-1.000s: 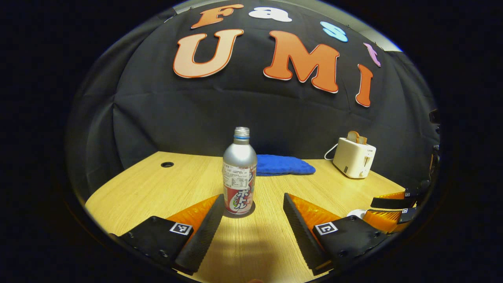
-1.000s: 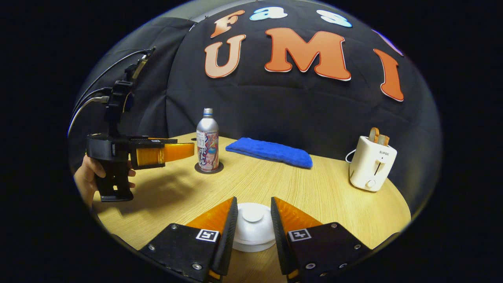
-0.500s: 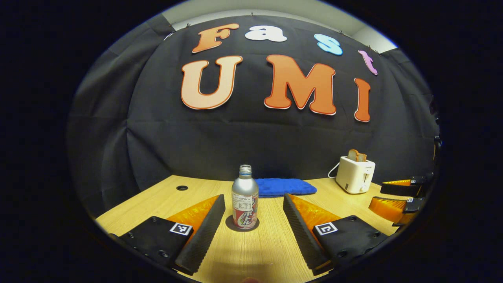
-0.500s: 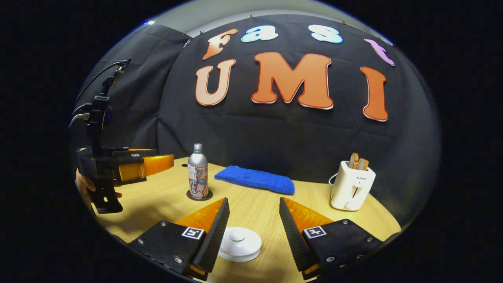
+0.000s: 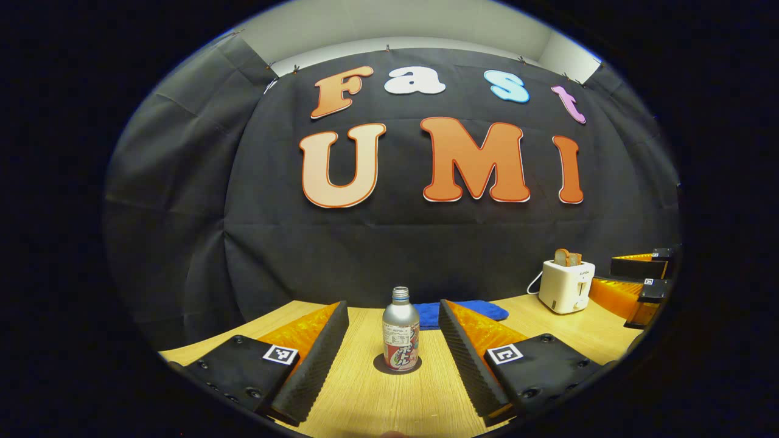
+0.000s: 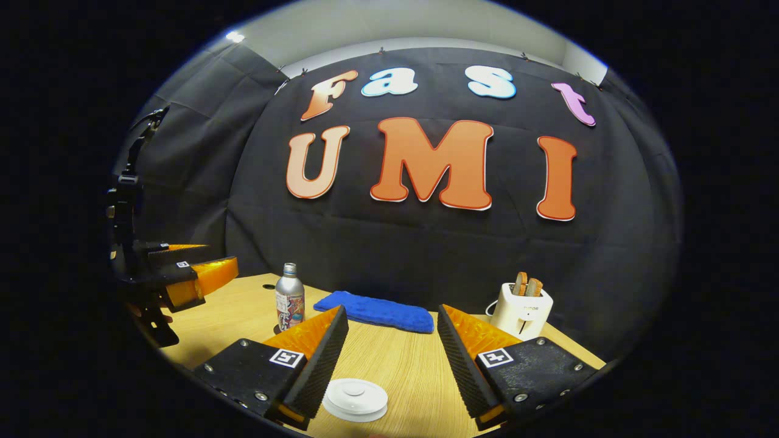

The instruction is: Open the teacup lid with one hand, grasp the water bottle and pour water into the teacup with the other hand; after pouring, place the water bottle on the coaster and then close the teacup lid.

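We see the water bottle (image 5: 401, 329) upright on its coaster (image 5: 397, 365), straight ahead of our wide-spread, empty left gripper (image 5: 392, 359).

Bottle (image 6: 289, 303) stands on a coaster (image 5: 397, 365) on the table (image 6: 401, 365); cloth (image 6: 372, 311) right of bottle, toaster (image 6: 521, 308) farther right, lid (image 6: 355, 398) before the cloth.
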A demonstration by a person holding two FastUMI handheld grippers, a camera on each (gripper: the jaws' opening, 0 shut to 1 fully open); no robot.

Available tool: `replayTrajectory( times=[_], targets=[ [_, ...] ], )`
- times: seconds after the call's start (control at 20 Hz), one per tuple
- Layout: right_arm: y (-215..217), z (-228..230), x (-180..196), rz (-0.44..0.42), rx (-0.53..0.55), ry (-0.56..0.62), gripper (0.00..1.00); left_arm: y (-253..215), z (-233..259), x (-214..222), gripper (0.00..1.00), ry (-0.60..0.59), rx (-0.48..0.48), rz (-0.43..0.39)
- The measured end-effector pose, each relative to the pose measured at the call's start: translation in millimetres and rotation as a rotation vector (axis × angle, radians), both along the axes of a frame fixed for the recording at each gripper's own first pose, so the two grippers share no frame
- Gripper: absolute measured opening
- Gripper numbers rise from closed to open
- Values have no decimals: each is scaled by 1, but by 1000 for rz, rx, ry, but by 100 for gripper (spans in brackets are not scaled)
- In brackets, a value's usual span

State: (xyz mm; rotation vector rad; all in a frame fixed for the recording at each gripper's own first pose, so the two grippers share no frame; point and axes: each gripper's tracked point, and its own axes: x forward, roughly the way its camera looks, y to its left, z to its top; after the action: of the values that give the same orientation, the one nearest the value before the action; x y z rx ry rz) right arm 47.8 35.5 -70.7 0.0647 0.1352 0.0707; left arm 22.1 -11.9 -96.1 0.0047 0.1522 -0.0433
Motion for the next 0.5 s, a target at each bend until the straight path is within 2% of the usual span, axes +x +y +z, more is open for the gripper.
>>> replayTrajectory(
  times=[0.05, 0.15, 0.35, 0.45, 0.5],
  targets=[
    [0, 0, 1, -1, 0, -3, 89, -3, 1, 0, 94, -4, 1, -5],
    [0, -1, 1, 7, -1, -4, 89, -6, 1, 0, 100, 2, 12, -6],
    [-5, 3, 1, -3, -6, -17, 90, -3, 7, 2, 94, -9, 18, 9],
    [-6, 6, 3, -7, -12, -23, 89, -1, 11, 0, 100, -15, 19, 13],
    [-5, 6, 3, -6, -17, -24, 89, 0, 12, -1, 100, -17, 21, 17]
  ],
)
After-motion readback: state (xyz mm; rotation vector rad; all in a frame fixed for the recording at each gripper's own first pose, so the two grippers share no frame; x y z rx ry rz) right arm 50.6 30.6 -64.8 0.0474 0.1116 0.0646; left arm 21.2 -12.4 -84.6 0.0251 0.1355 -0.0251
